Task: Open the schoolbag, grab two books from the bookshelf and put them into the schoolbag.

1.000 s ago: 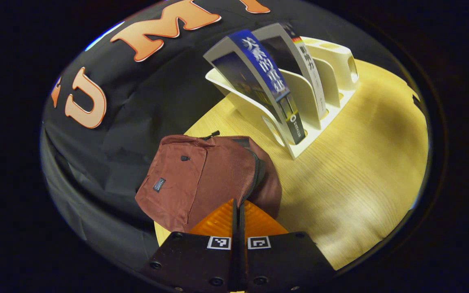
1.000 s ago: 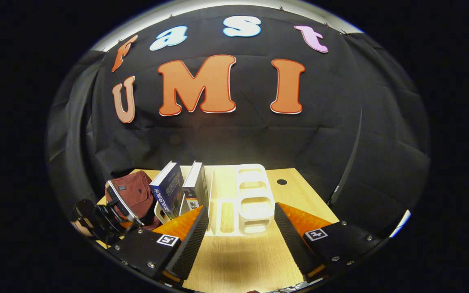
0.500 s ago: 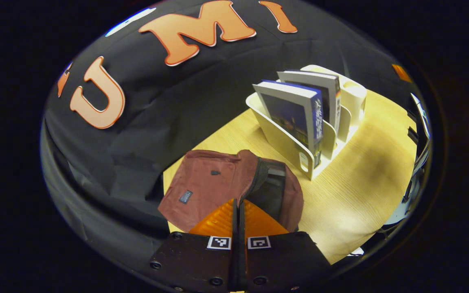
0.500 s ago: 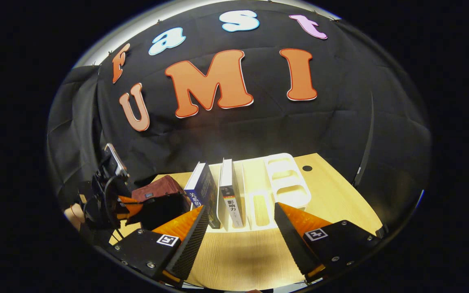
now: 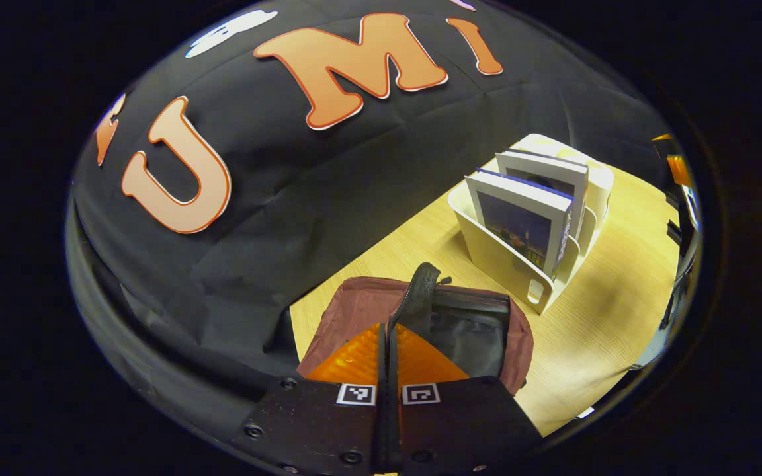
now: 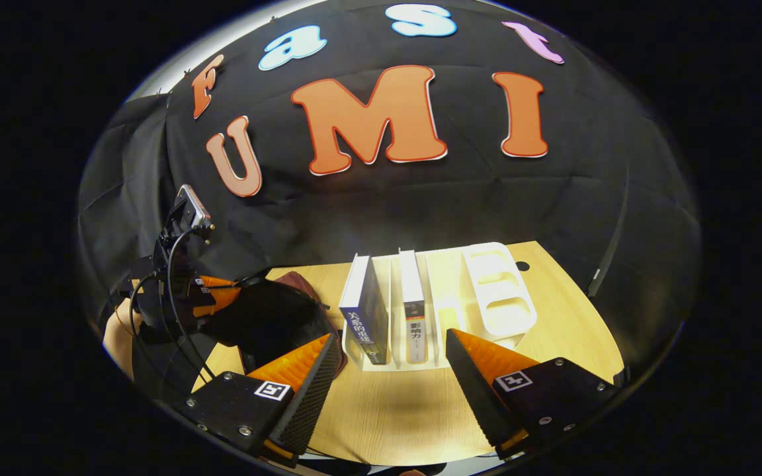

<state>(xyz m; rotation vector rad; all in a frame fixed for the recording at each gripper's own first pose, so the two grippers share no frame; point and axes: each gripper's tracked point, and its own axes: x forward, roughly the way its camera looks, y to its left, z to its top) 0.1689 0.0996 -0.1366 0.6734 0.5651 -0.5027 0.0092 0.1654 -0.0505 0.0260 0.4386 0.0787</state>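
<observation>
Right gripper view: books point(image 6: 387, 314) ahead between spread fingers point(image 6: 301, 383)

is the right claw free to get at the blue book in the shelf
Probably yes. The right claw is open and empty, facing the shelf, with bare table between them. The blue book stands upright in the end slot, its spine outward.
</observation>
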